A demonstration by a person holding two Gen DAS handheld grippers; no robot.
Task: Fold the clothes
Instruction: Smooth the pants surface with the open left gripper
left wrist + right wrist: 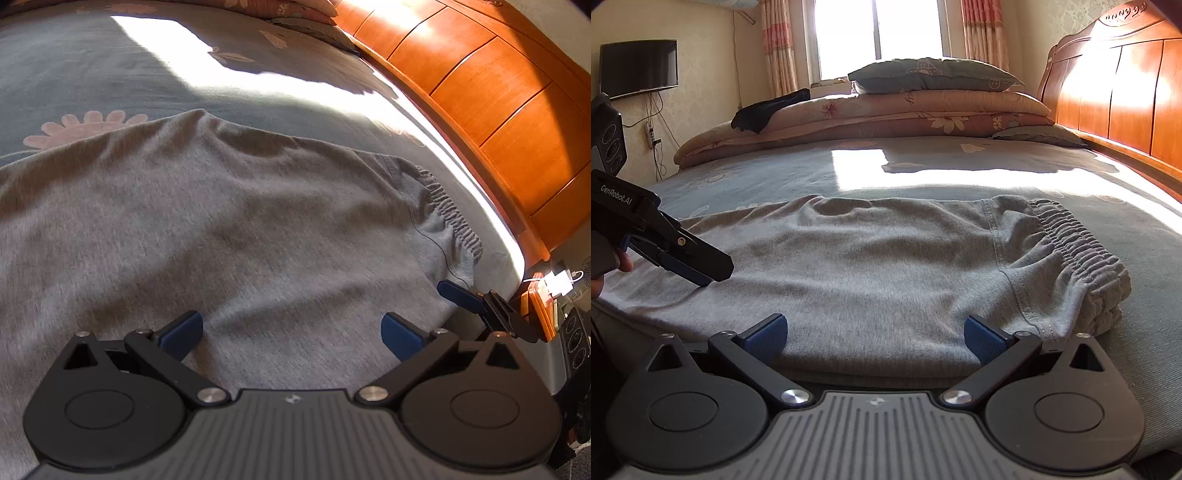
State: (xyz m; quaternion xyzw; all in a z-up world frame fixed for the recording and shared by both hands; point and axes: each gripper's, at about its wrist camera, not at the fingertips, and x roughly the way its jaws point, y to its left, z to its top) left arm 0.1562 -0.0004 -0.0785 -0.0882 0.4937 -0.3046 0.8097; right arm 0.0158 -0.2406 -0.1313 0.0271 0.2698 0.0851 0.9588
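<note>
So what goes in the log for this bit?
grey cotton trousers: flat on blue bedsheet | left claw: open | right claw: open, at near edge

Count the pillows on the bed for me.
2: one pillow on top of the folded quilts, another pillow flat by the headboard. The quilts could hide more.

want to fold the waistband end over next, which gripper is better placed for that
Right, probably. The right gripper is open at the near edge of the grey pants, close to the elastic waistband. The left gripper is open over plain fabric farther from it.
</note>
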